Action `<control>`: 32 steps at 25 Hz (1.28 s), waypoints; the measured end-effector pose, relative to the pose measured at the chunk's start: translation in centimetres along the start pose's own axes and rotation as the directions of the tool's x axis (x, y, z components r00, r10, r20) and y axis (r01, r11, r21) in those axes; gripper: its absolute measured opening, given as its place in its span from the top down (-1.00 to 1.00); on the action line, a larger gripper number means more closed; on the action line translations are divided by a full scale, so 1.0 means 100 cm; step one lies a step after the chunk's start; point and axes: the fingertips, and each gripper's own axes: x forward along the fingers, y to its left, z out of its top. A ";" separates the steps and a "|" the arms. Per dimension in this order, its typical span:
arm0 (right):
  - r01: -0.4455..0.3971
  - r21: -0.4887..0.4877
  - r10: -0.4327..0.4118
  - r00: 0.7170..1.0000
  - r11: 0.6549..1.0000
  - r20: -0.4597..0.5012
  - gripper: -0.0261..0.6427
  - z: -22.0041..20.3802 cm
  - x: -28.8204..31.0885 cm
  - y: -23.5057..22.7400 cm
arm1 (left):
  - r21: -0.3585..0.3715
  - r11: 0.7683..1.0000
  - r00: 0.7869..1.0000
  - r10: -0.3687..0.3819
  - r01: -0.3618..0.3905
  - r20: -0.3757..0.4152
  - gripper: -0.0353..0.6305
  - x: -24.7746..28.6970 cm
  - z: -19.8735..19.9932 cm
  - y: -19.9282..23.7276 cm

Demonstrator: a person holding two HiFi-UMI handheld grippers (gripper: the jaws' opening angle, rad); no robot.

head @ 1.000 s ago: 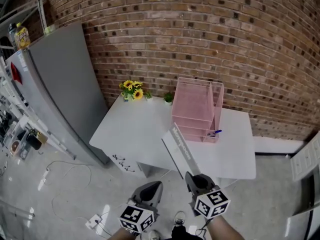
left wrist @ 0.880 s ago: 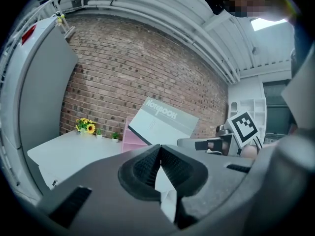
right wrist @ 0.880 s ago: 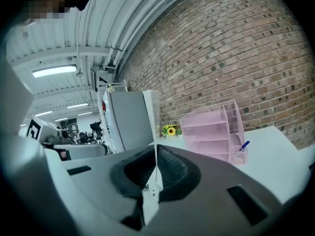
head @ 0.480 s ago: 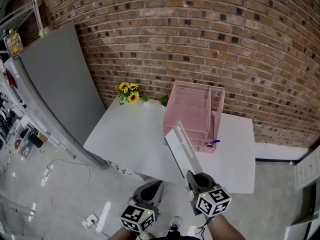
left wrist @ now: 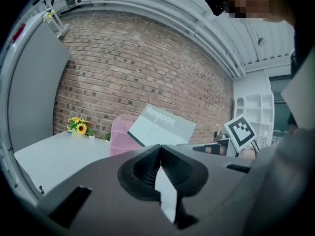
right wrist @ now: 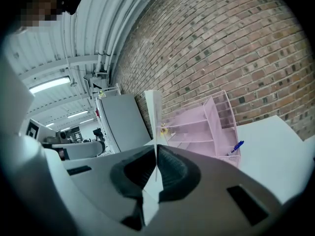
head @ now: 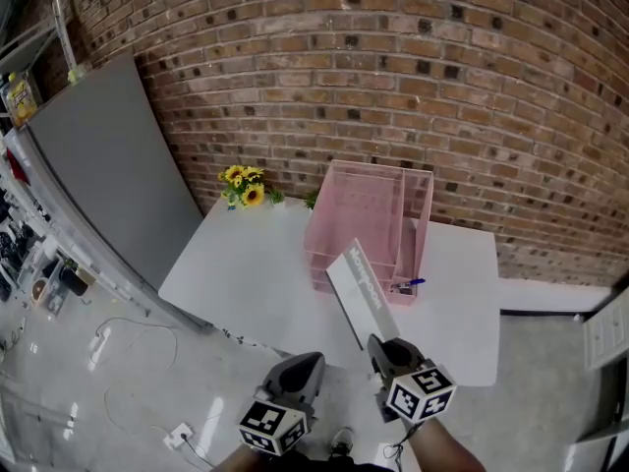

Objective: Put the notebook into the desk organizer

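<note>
1. Pink mesh catches the eye first in the head view: the desk organizer [head: 364, 226] stands on the white tabletop [head: 246, 268], towards the brick wall [head: 393, 77]. A blue pen [head: 410, 284] lies at the organizer's front right corner. A small bunch of sunflowers [head: 242, 184] stands at the tabletop's far left corner, and a tall grey cabinet [head: 108, 165] stands to the left. My right gripper [head: 379, 344] holds the notebook [head: 362, 288] by its near end. The notebook is off the tabletop and slants up and away from me. Its far end shows in front of the organizer's open front, and it is not inside any compartment. My left gripper [head: 307, 364] hangs just beside the right one, short of the tabletop's near edge.

2. In the left gripper view my jaws are pressed together with nothing between them. Past them, the notebook is tilted in the air with its printed cover facing this way, and the pink organizer shows behind its lower left corner. The marker cube of my right gripper shows to the right, and the sunflowers stand far off at the left.

3. In the right gripper view my jaws pinch the notebook. It shows edge-on, as a thin white sheet rising straight up from between the pads. The organizer stands beyond it to the right, its shelves open towards me, with the blue pen at its near corner. The grey cabinet rises behind on the left.
</note>
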 end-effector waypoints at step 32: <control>0.067 0.560 -0.105 0.994 0.826 0.036 0.89 -0.067 0.043 -0.007 | -0.029 0.968 0.963 -0.252 0.250 -0.096 0.88 0.041 -0.012 0.052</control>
